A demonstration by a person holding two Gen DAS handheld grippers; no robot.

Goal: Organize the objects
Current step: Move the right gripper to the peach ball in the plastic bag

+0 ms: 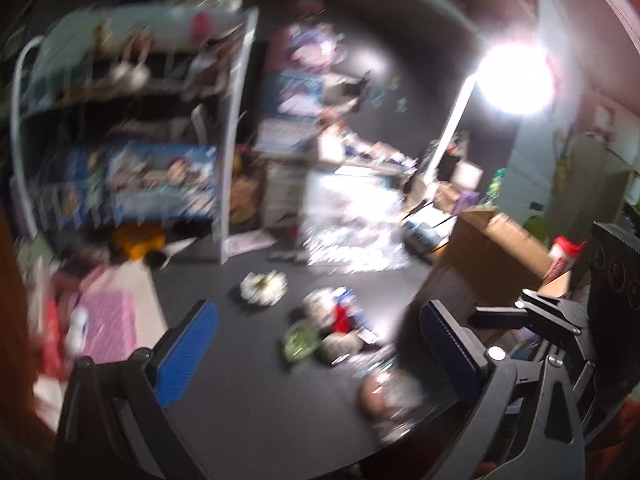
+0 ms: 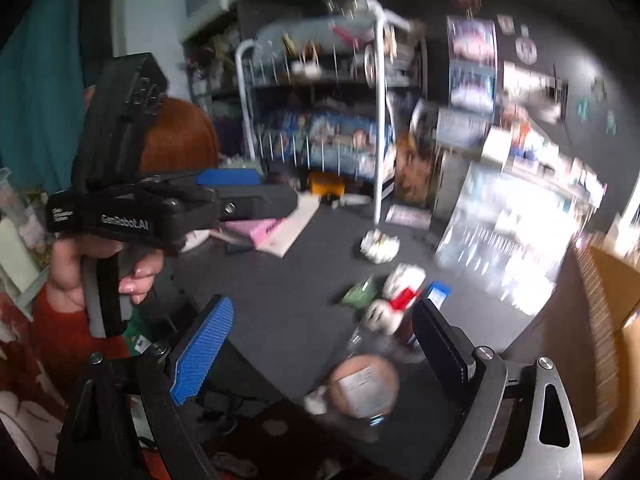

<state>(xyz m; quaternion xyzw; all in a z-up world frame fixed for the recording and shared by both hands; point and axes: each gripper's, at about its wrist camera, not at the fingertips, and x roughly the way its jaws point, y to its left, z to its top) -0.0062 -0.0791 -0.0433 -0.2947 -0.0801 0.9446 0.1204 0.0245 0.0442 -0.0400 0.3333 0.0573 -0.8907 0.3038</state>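
Note:
Both views are motion-blurred. Small objects lie on a dark table (image 1: 248, 392): a white frilly item (image 1: 263, 287), a green disc (image 1: 301, 339), a white-and-red bundle (image 1: 340, 312) and a round tan packaged item (image 1: 390, 394) at the near edge. My left gripper (image 1: 320, 356) is open and empty above the table's near part. My right gripper (image 2: 320, 352) is open and empty above the tan item (image 2: 366, 386); the white-and-red bundle (image 2: 400, 292) and white frilly item (image 2: 380, 244) lie beyond. The left gripper's body (image 2: 132, 208) shows hand-held at left, its fingers seen edge-on.
An open cardboard box (image 1: 492, 256) stands at the table's right, also in the right wrist view (image 2: 600, 320). A white wire shelf rack (image 1: 132, 128) with boxes stands at the back left. A shiny foil sheet (image 1: 352, 220), a pink pad (image 1: 108, 328) and a bright lamp (image 1: 514, 80) are around.

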